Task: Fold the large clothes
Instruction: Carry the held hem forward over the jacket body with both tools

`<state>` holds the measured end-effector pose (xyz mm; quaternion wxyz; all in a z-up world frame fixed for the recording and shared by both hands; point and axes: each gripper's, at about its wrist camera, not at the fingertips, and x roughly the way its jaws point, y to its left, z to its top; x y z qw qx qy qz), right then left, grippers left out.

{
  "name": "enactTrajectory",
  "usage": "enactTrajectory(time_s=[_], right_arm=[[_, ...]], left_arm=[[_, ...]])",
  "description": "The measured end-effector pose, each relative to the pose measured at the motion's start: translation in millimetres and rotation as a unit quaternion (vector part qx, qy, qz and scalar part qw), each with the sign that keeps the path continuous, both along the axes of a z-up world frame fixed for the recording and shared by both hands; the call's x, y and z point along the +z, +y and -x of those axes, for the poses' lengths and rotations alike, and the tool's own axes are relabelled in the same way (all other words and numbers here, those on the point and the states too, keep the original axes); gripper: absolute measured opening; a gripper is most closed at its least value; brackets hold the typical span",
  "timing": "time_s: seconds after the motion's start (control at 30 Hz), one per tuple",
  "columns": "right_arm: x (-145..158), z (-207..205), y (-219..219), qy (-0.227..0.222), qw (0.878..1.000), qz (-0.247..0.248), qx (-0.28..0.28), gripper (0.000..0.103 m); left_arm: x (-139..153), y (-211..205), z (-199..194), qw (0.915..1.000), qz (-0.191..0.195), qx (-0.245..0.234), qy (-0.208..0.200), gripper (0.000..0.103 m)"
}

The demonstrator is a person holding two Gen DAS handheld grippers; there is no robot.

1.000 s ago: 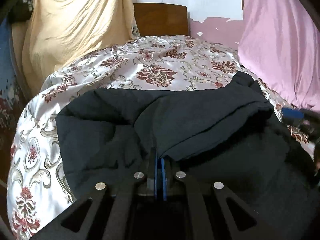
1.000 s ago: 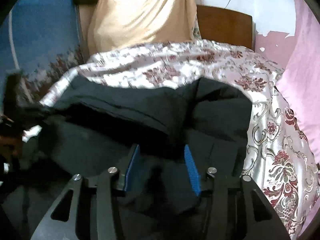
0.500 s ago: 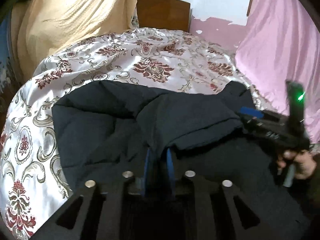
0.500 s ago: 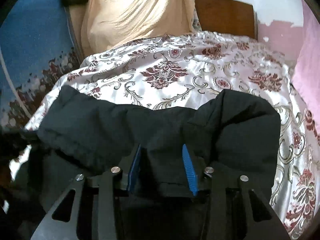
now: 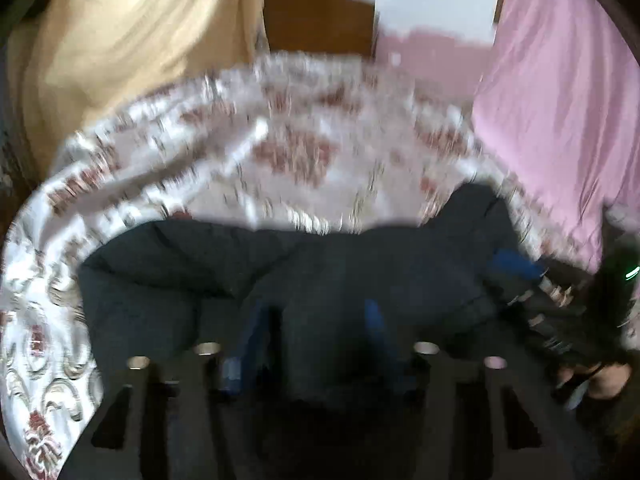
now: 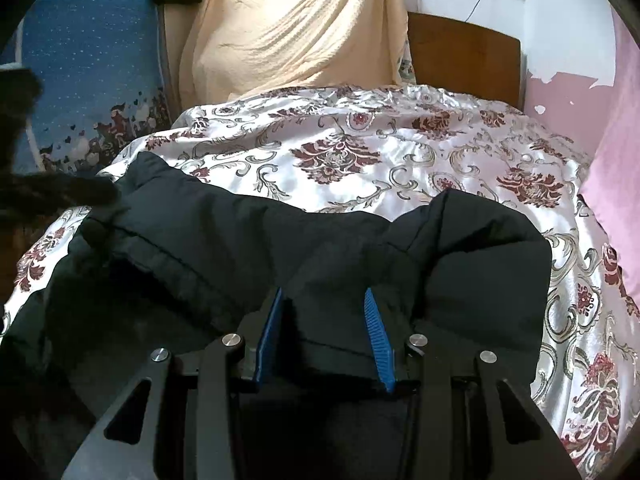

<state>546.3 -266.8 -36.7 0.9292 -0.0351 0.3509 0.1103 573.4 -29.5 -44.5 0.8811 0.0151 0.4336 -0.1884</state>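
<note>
L gripper (image 5: 316, 336): fingers were pinched shut on the jacket's folded edge a sec ago, now they're parting, blue pads well apart w/ dark fabric lying between them but apparently no longer squeezed; view is motion-blurred so can't tell if either pad touches the cloth. Reads as a release: the fold has prob been laid down and this side is being let go. R gripper (image 6: 326, 328): fingers part-open, about the same gap as half a sec ago, straddling a bunched hem/cuff ridge of the black padded jacket (image 6: 480, 264); fabric fills the gap and meets both ribbed blue pads, so it looks like a light grip on a thick wad, not a hard pinch. R view has come closer and lower over the garment vs a sec ago, and the jacket now lies flatter. Outward: the jacket sits doubled over at the near end of the bed, folded upper layer running across w/ a stitched seam on the left and a puffy lump on the right, far edge straightish. Beyond it the floral satin bedspread (image 6: 360, 140) is bare up to the wooden headboard (image 6: 460, 56). Cream sheet (image 6: 288, 28) drapes back-left, pink cloth (image 5: 560, 100) on the right. From the L view the R gripper shows at the right edge, a hand (image 5: 600, 380) beneath it. Judgement: first fold about done; next likely regrip for a second fold.
</note>
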Motion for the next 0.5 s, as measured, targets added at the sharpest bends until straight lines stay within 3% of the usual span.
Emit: enactTrajectory(time_s=[0.23,0.33,0.5], right_arm=[[-13.8,-46.4,4.8,0.053,0.997,0.049,0.041,0.037],[-24.6,-68.3,7.8,0.064,0.995,0.063,0.049,0.037],[-44.2,-84.9,1.8,0.061,0.997,0.021,0.04,0.039]], left_arm=[[-31.2,-4.2,-27.4,0.9994,-0.033,-0.004,0.002,0.045],[-42.2,-2.4,-44.2,0.9997,-0.02,0.007,0.008,0.045],[-61.8,-3.8,-55.5,0.9997,-0.013,0.022,-0.007,0.045]])
